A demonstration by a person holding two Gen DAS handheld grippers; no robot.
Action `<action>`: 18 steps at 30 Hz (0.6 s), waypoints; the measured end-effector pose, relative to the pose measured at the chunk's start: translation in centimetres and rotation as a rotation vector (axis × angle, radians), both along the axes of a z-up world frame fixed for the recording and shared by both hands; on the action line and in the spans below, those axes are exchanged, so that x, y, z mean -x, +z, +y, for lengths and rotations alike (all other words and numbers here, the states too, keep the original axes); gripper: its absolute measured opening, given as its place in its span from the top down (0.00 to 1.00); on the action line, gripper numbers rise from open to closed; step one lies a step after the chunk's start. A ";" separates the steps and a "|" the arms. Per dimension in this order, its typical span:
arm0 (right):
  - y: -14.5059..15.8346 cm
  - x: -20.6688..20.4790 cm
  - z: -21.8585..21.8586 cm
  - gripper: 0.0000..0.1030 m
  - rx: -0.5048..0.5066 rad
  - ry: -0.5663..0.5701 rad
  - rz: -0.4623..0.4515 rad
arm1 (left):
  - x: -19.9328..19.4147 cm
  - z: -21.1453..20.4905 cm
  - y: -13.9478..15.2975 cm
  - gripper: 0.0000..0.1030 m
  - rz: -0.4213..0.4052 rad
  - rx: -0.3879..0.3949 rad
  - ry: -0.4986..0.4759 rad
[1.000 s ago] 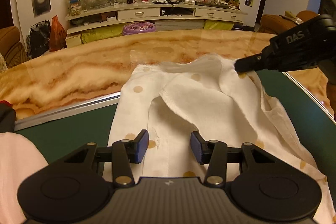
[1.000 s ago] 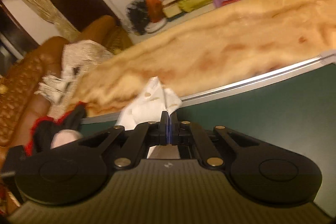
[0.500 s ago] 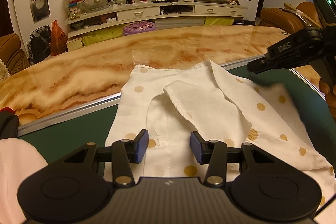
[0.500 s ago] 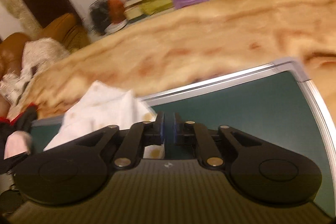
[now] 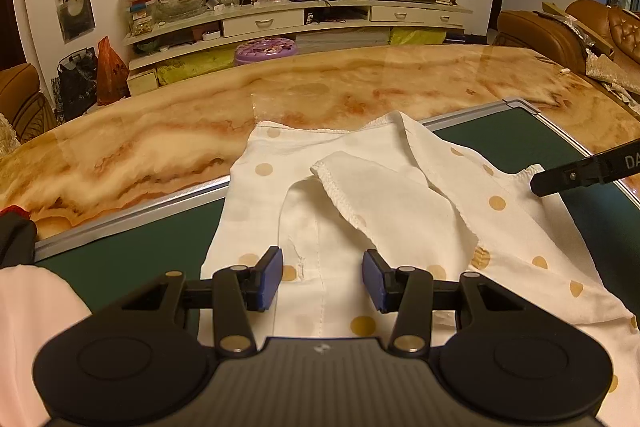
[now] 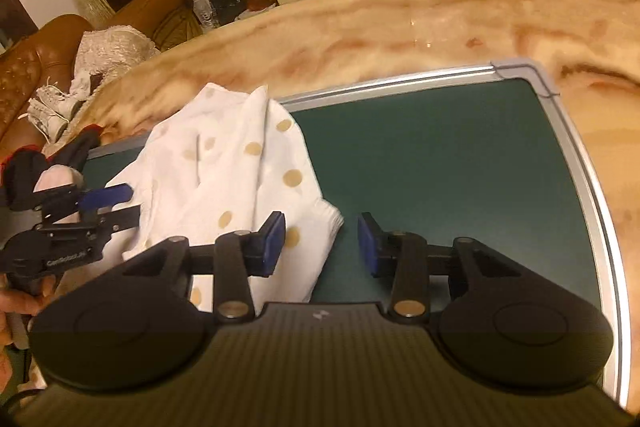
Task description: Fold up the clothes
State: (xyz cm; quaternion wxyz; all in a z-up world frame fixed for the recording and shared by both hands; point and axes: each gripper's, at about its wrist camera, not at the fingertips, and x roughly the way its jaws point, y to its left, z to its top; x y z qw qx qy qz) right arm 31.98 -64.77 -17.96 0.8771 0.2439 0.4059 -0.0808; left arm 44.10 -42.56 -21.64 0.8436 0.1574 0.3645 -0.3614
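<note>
Letting go with my right gripper (image 6: 322, 241): its jaws are opening, nothing pinched, the cuff edge of the white dotted garment (image 5: 360, 211) lying just beside the left pad on the green mat (image 6: 440, 155). Garment is spread across the mat, far edge lapping onto the marble table (image 5: 140, 147), one flap turned over toward the middle, so a fold looks laid down. My left gripper (image 5: 322, 281) hovers half-wide over the near hem, gripping nothing, probably placed to take the next edge. Pink cloth (image 5: 24, 319) waits at the left.
</note>
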 end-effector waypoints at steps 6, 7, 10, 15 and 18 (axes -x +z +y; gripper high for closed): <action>-0.4 0.8 -0.7 0.98 -0.041 -0.057 -0.007 | 0.1 0.1 0.0 0.52 -0.005 -0.006 -0.001; -0.4 1.0 -0.9 0.98 -0.042 -0.073 -0.012 | 0.1 0.1 0.0 0.52 -0.004 -0.005 -0.001; -0.5 1.3 -0.9 0.97 -0.032 -0.099 -0.020 | 0.0 0.2 0.1 0.51 -0.002 -0.005 0.000; 0.9 2.0 0.8 0.76 0.088 -0.105 -0.066 | -0.3 0.3 0.0 0.51 0.017 0.010 0.008; 2.0 2.2 3.9 0.68 0.120 0.071 -0.140 | -0.6 0.4 0.0 0.51 0.025 0.013 0.008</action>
